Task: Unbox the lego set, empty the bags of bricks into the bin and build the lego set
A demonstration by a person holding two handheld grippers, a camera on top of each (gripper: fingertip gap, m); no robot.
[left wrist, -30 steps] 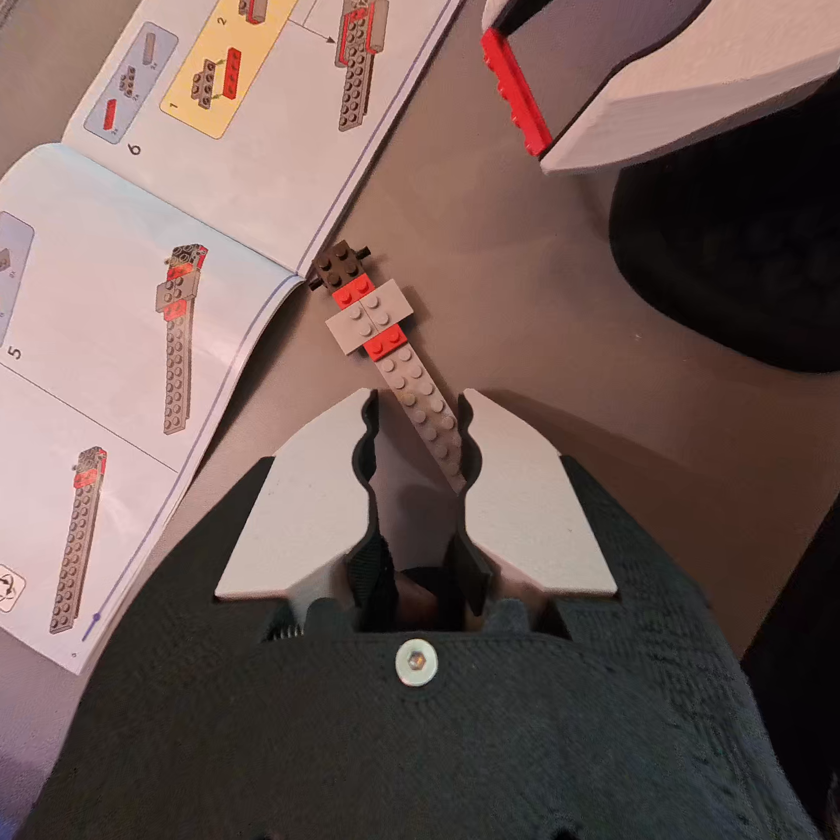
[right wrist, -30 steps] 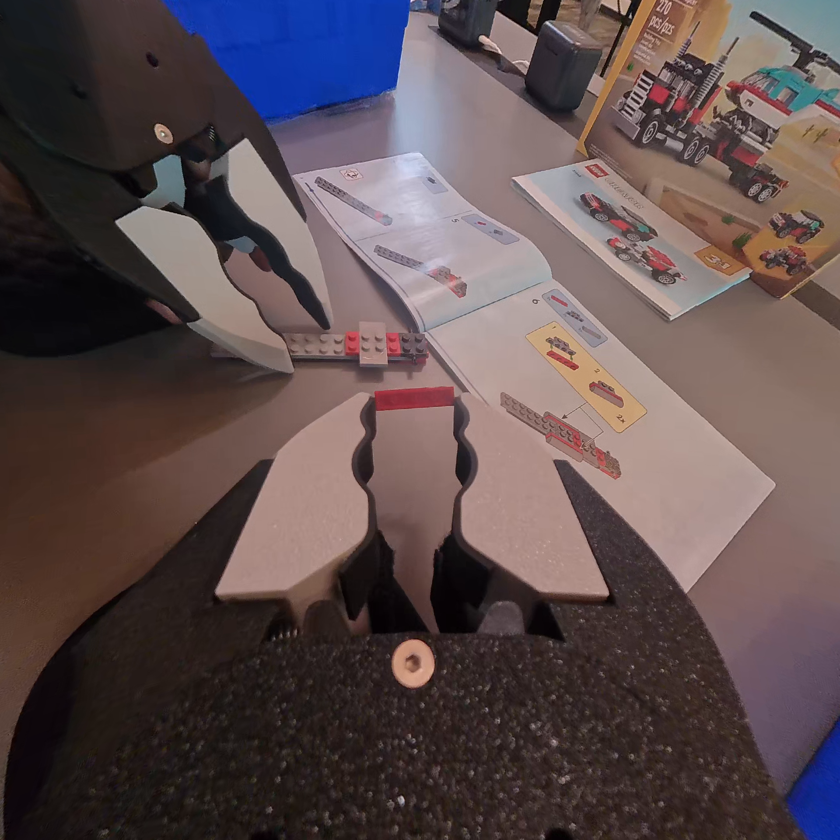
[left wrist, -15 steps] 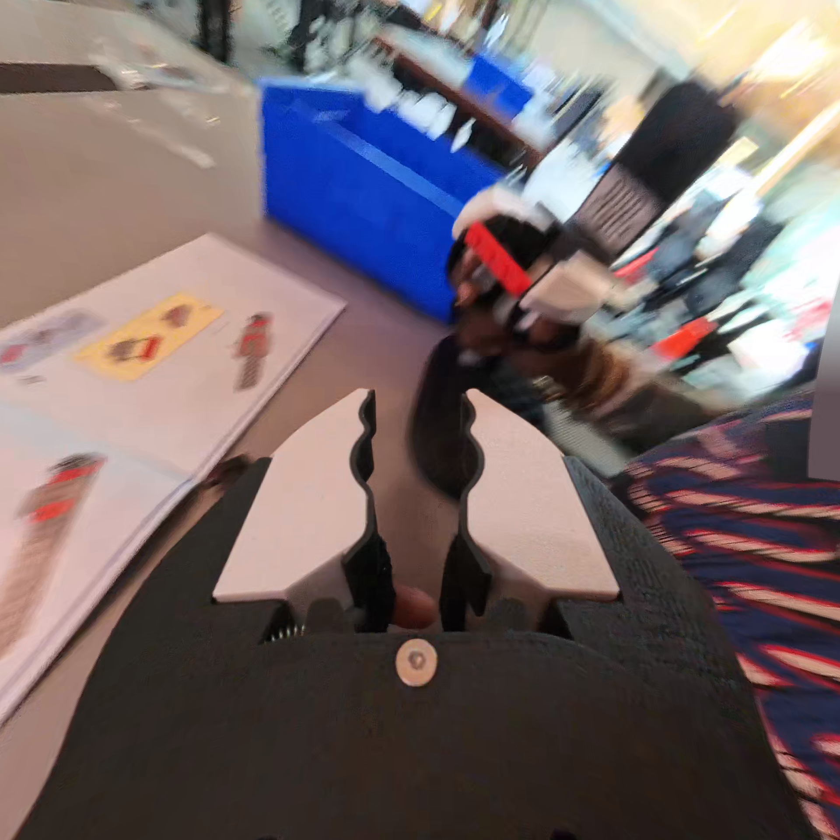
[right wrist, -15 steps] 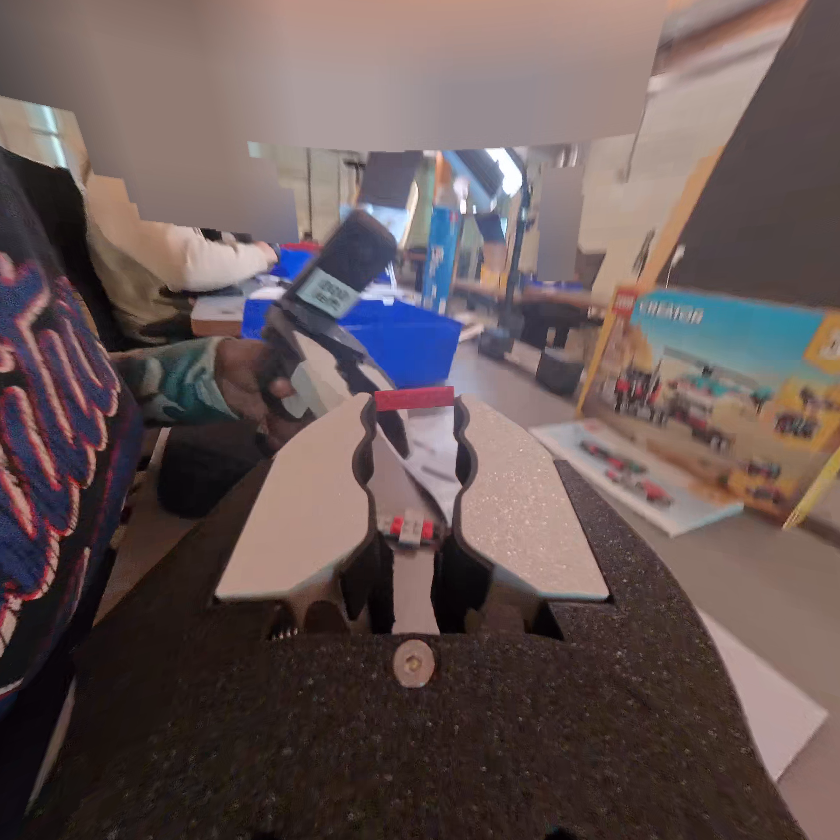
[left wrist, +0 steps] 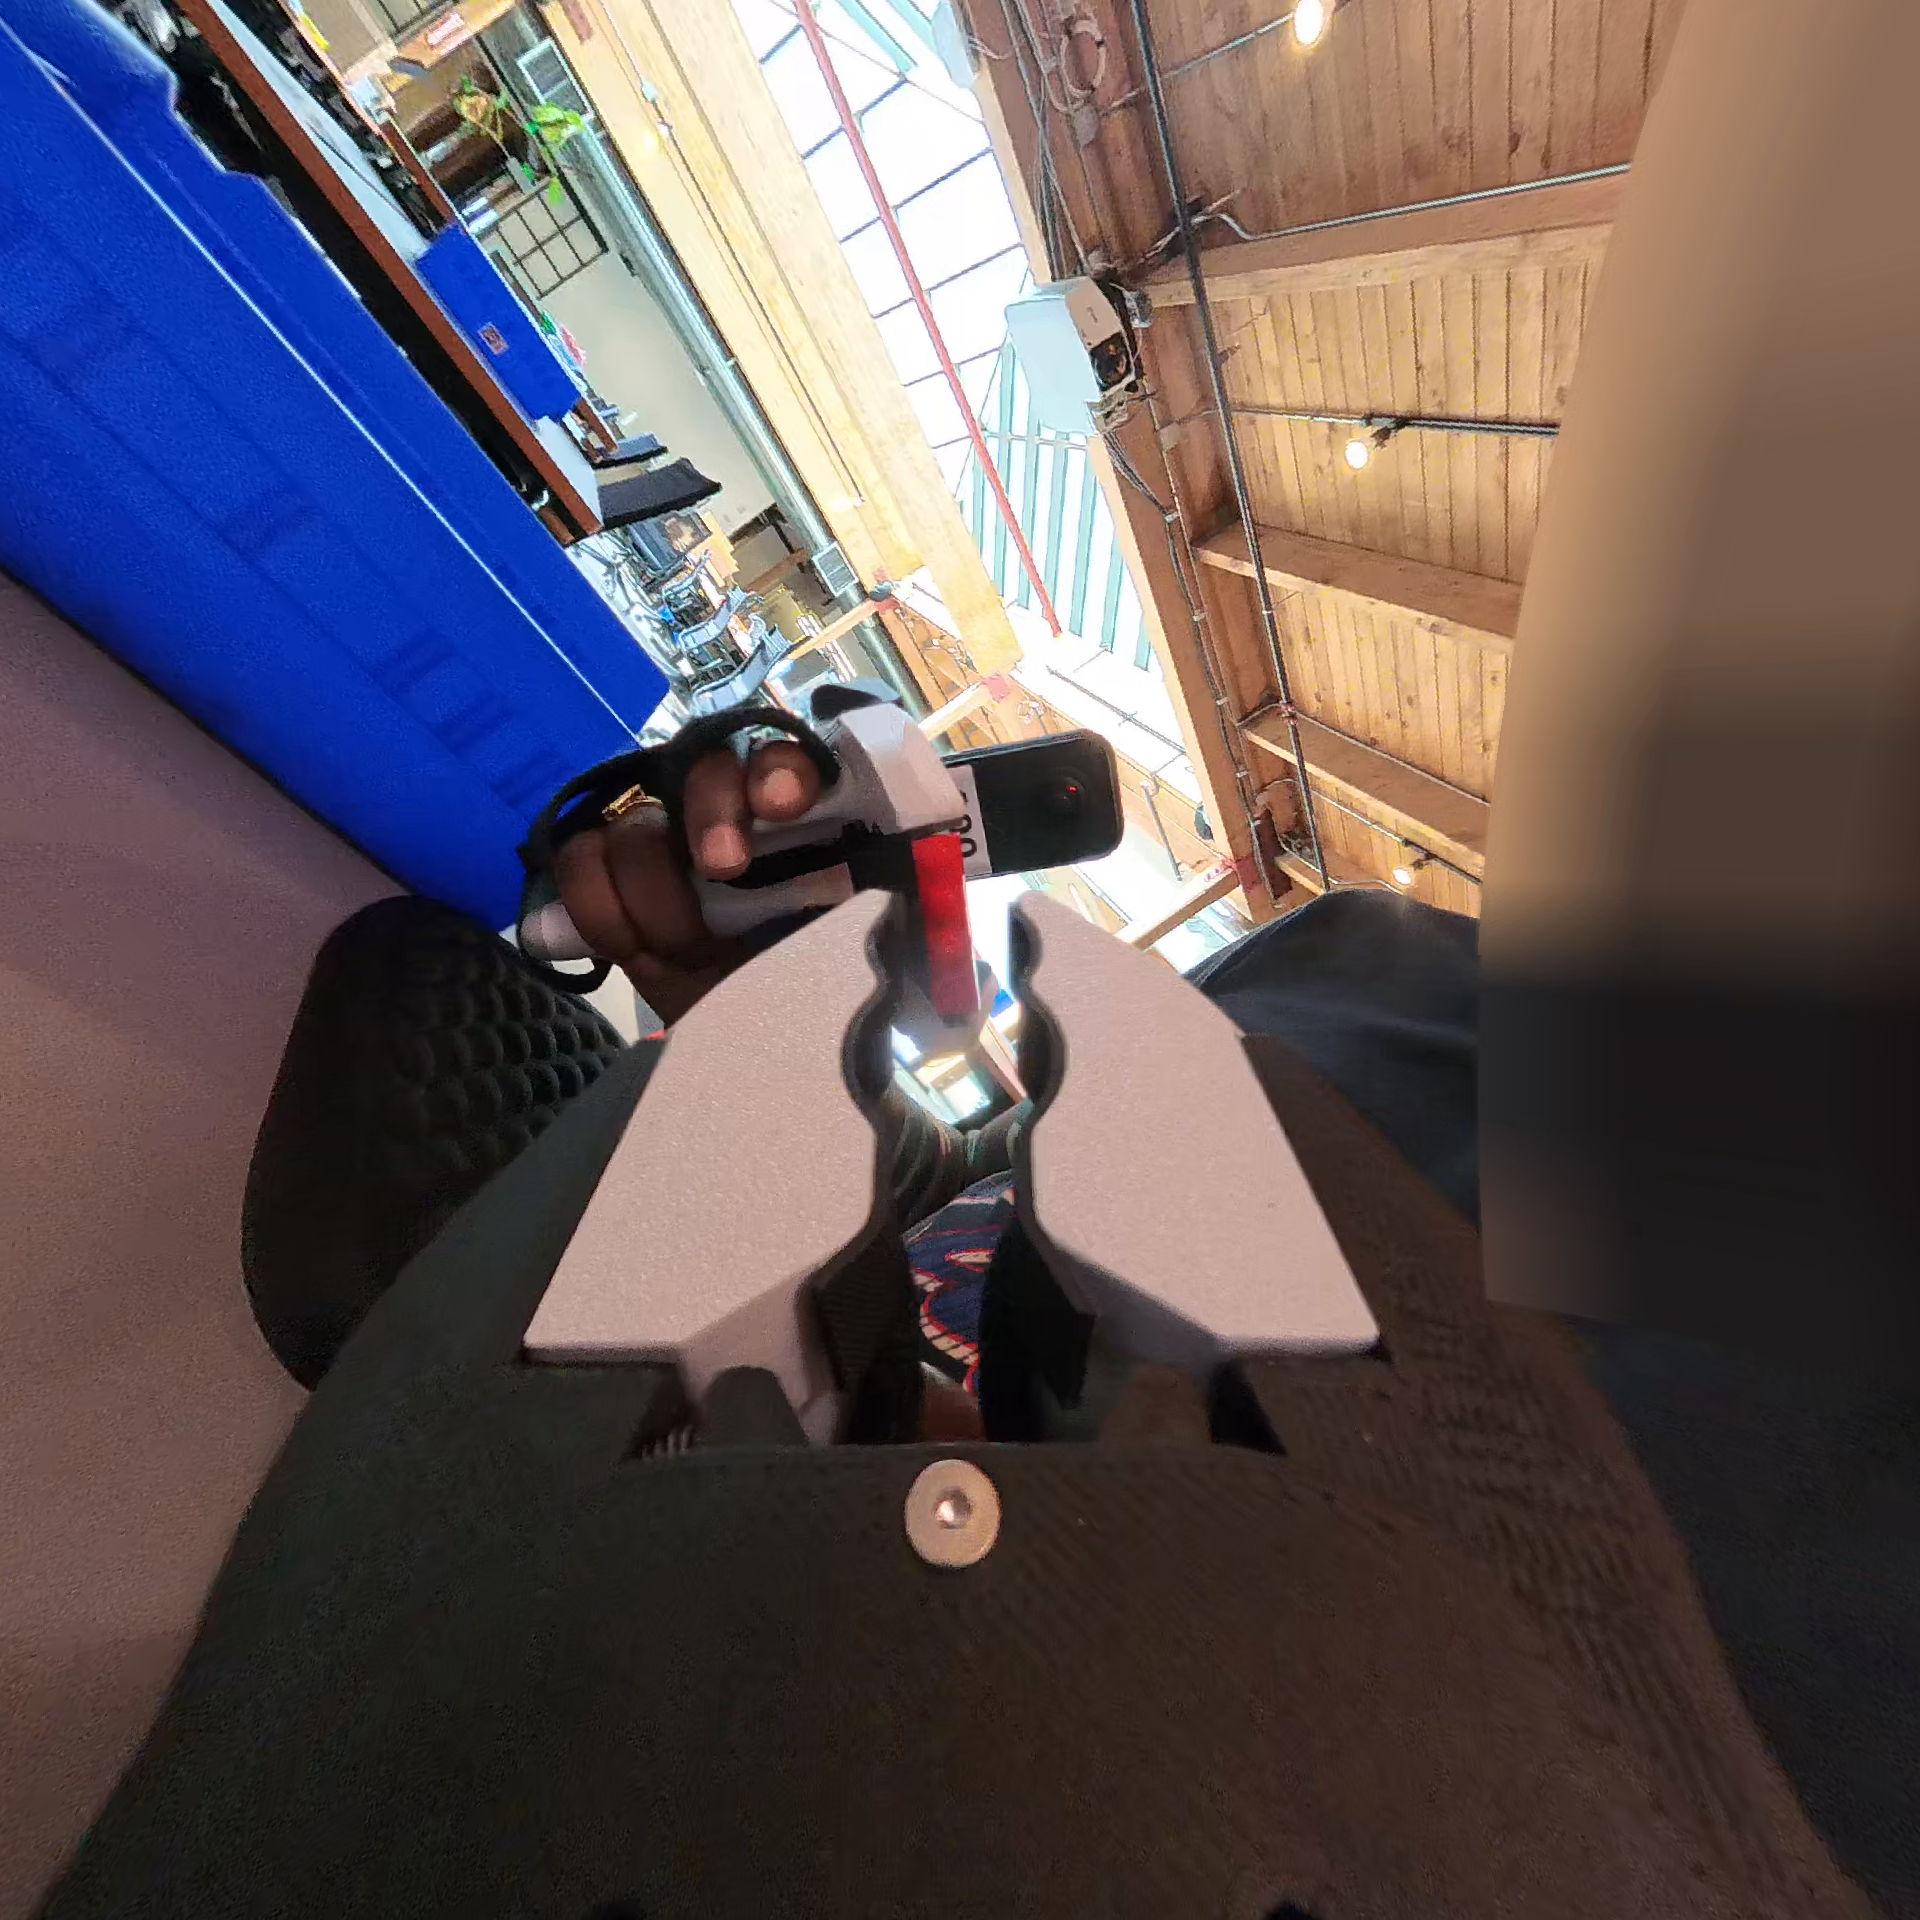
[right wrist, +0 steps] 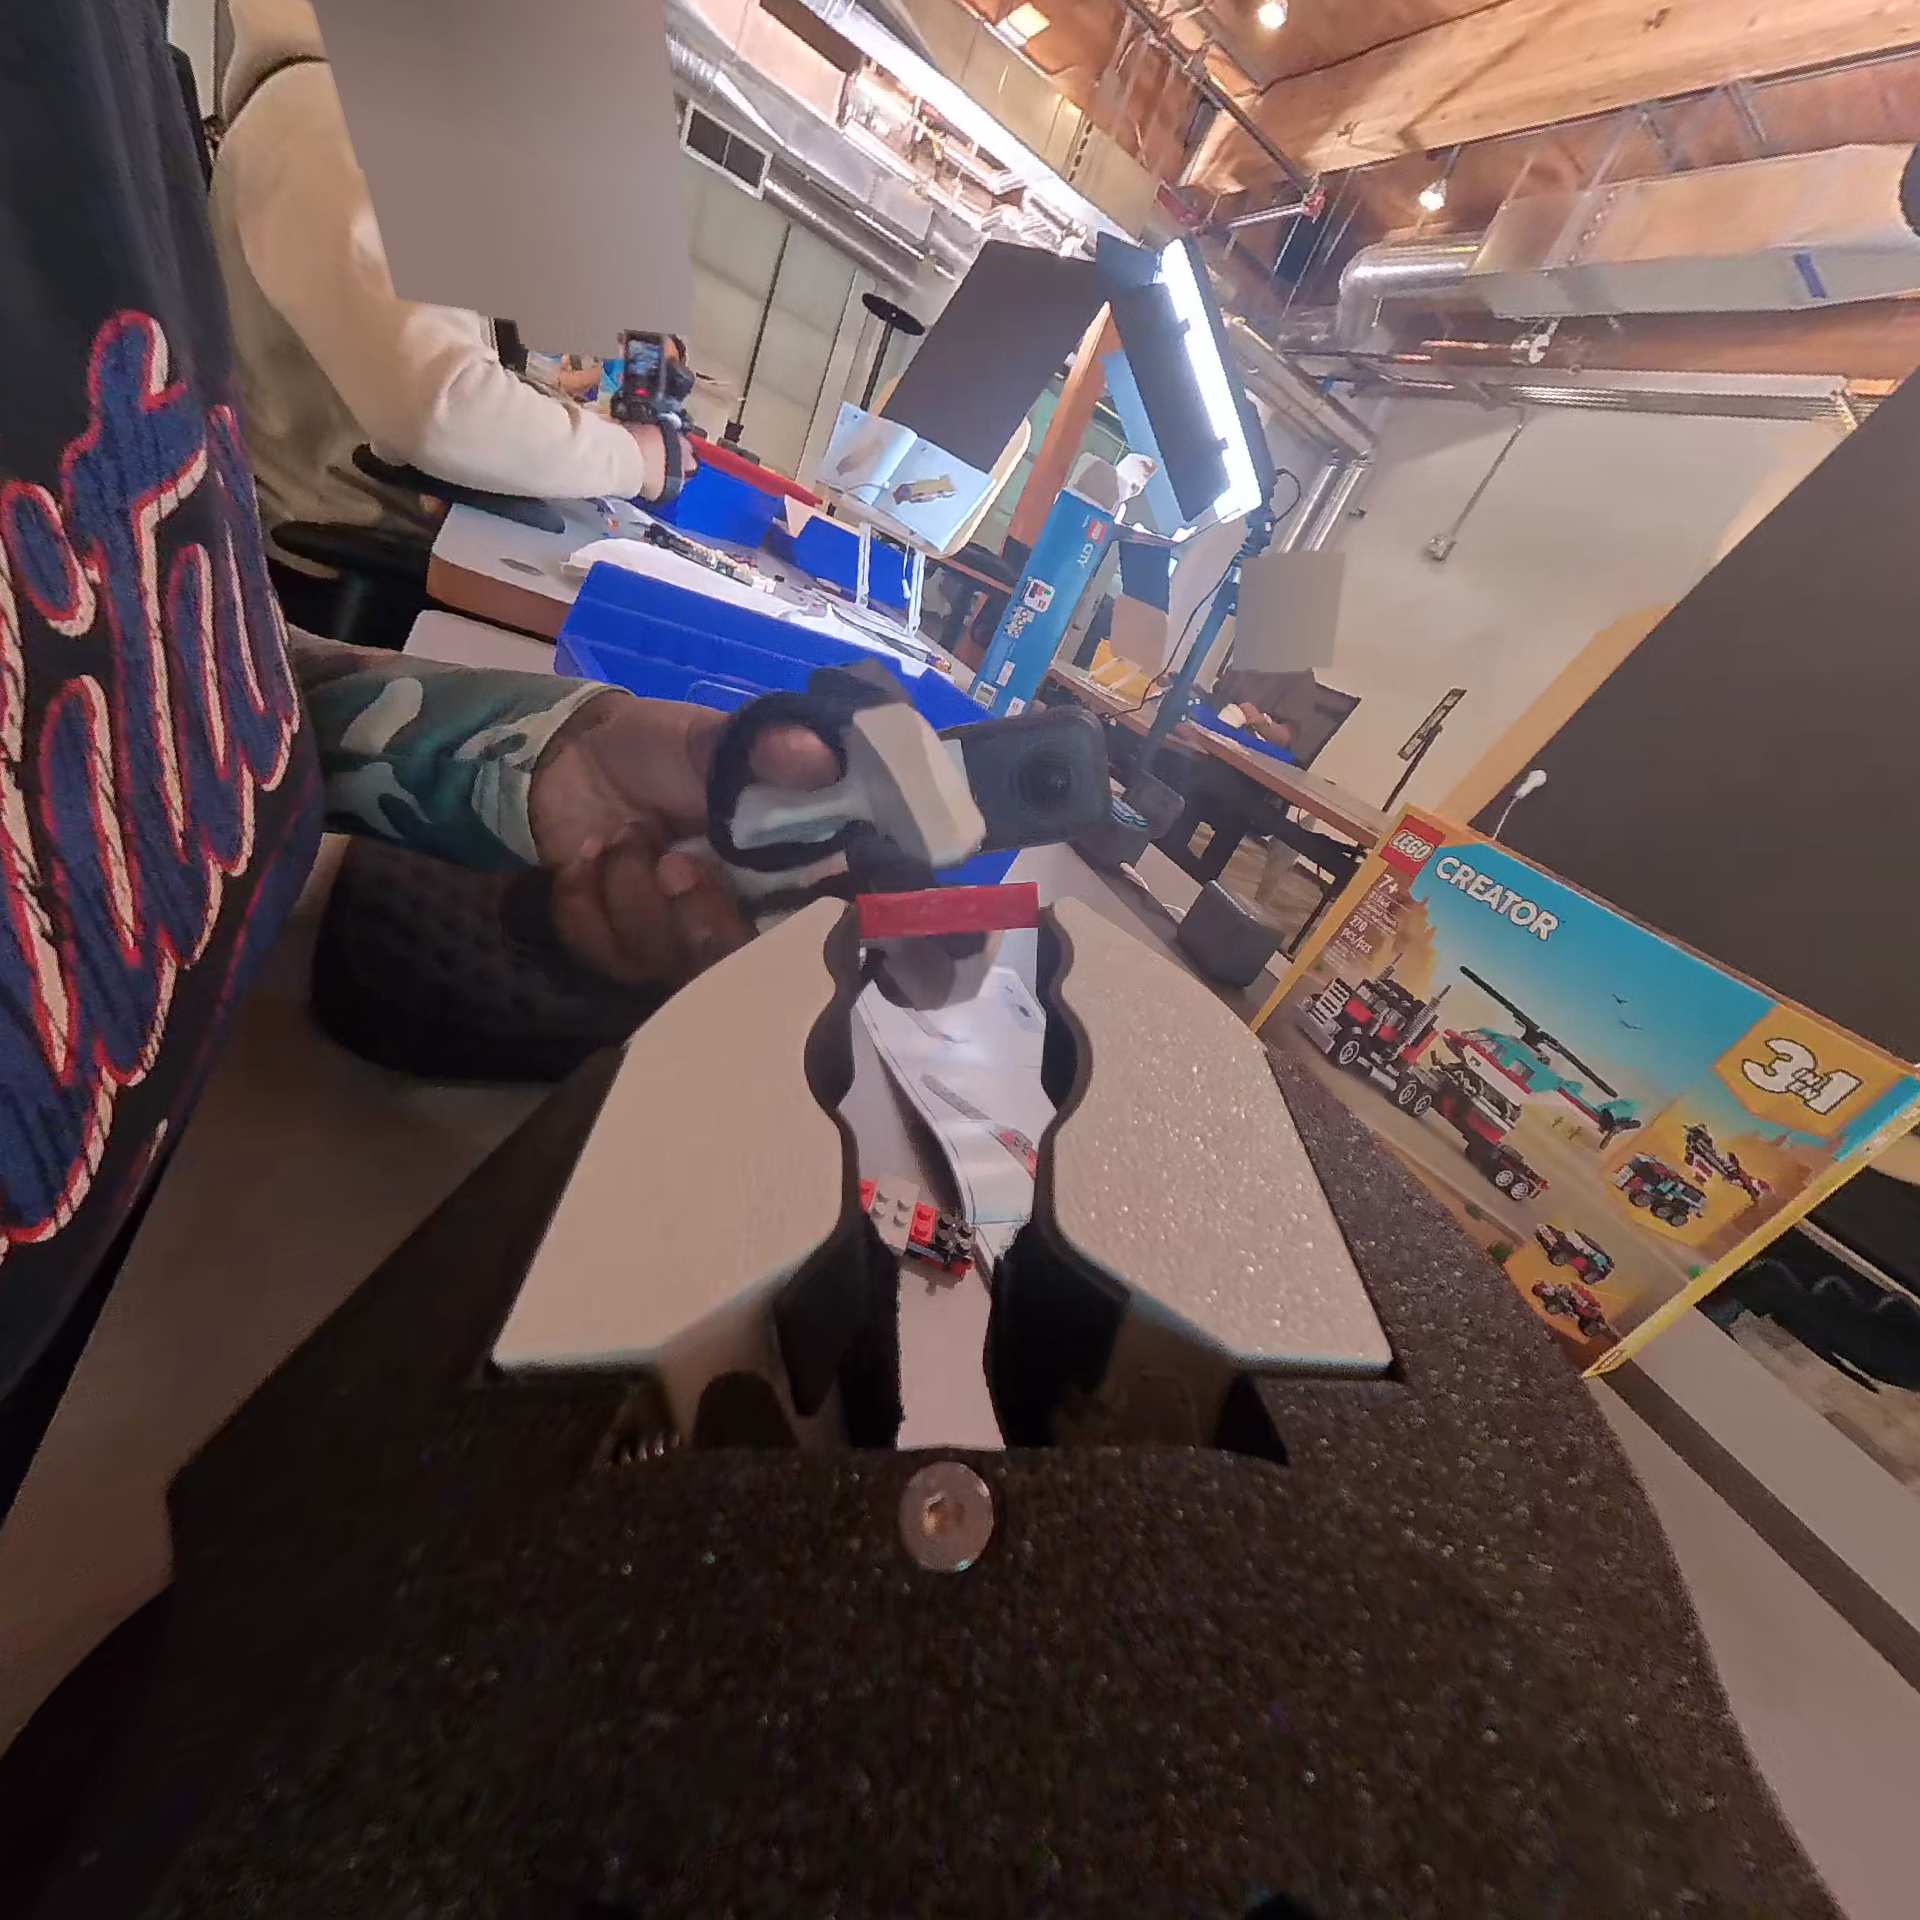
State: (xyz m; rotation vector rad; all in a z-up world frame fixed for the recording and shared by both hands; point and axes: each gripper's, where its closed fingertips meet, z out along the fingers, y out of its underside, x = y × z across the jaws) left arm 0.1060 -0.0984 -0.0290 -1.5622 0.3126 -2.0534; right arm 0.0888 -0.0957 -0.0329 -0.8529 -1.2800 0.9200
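Observation:
My right gripper (right wrist: pixel 945 914) is shut on a flat red plate (right wrist: pixel 948 911), held across its fingertips above the table. My left gripper (left wrist: pixel 954 920) is open and empty, raised and pointing at the right one. The red plate (left wrist: pixel 940 925) shows between the left jaws without being pinched. In the right wrist view, a hand holds the left gripper just behind the plate, with one of its fingers (right wrist: pixel 925 977) under it. The grey, red and black assembly (right wrist: pixel 920 1221) lies on the table beside the open instruction booklet (right wrist: pixel 977 1143).
A blue bin (left wrist: pixel 260 468) stands on the table behind the grippers and also shows in the right wrist view (right wrist: pixel 727 644). The set's box (right wrist: pixel 1558 1060) stands at the right. A black padded object (left wrist: pixel 416 1091) lies on the table at the left. A second person sits at another table (right wrist: pixel 395 384).
Both grippers rose from the table and turned to face each other. The left gripper left the grey assembly lying on the table. The right gripper kept the red plate.

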